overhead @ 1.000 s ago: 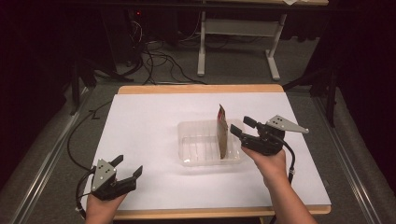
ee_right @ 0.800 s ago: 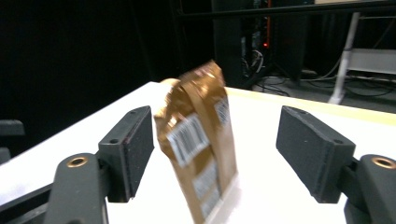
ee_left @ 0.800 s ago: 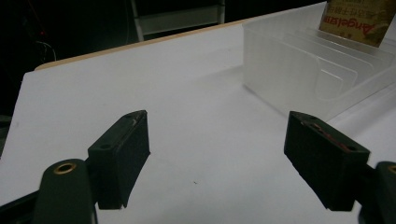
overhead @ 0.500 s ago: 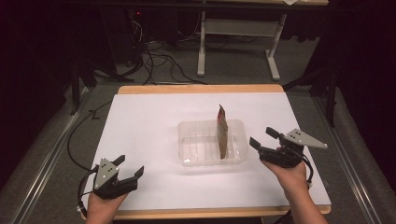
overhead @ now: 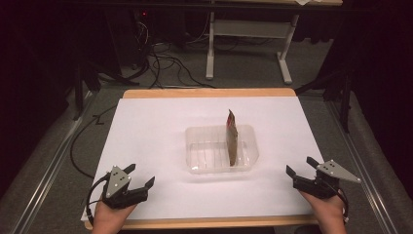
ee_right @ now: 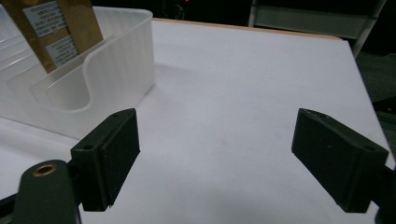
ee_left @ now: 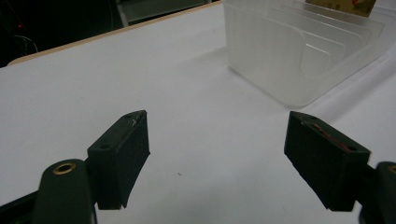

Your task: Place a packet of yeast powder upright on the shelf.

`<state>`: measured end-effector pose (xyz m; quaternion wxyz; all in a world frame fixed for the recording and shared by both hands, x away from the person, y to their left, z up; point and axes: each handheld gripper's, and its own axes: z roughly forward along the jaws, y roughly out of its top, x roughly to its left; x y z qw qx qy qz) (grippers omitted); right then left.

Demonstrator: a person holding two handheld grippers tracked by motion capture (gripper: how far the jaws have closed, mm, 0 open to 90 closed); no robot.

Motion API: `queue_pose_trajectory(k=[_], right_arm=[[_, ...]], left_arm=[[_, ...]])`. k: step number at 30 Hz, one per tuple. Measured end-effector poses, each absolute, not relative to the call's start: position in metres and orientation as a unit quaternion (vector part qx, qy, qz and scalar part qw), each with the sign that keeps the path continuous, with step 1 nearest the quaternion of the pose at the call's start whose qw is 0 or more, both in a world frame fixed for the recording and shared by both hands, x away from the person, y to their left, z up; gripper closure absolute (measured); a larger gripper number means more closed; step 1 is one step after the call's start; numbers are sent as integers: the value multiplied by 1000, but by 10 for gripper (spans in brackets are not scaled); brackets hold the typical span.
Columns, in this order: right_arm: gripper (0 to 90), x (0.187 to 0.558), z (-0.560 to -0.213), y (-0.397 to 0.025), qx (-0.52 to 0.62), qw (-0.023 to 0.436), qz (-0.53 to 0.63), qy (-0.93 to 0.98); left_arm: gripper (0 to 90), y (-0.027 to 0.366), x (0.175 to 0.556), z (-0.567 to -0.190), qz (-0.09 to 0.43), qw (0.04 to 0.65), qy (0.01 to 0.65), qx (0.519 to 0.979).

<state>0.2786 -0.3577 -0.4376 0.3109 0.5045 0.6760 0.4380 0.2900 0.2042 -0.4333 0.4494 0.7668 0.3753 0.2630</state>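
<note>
Packet (overhead: pixel 232 138) standing upright in tray (overhead: pixel 197 148) at mid-table, well apart from both grippers. Right gripper (overhead: pixel 302 168) jaws apart, empty, at near right edge of table (overhead: pixel 146 131). Left gripper (overhead: pixel 140 176) likewise apart, empty, near left corner.

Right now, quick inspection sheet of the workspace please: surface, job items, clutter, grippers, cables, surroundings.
Surface: white table top with a wooden edge, flat and bare around the tub.
Job's things: clear plastic tub at mid-table; brown labelled pouch stands upright in its right half.
Clutter: nothing seen.
Grippers: left gripper open, near left corner; right gripper open, near right edge; both apart from the tub.
Cables: black cable loops off the table's left side.
Surroundings: dark room, grey floor, white desk frame behind.
</note>
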Motion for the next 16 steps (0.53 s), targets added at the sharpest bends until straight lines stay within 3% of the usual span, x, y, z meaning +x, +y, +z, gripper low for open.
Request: queue_pose_trajectory(k=[16], right_arm=[[148,284,-442,-365,521,306,435,668]], left_arm=[[222,208,290,-432,263,455,379,762]])
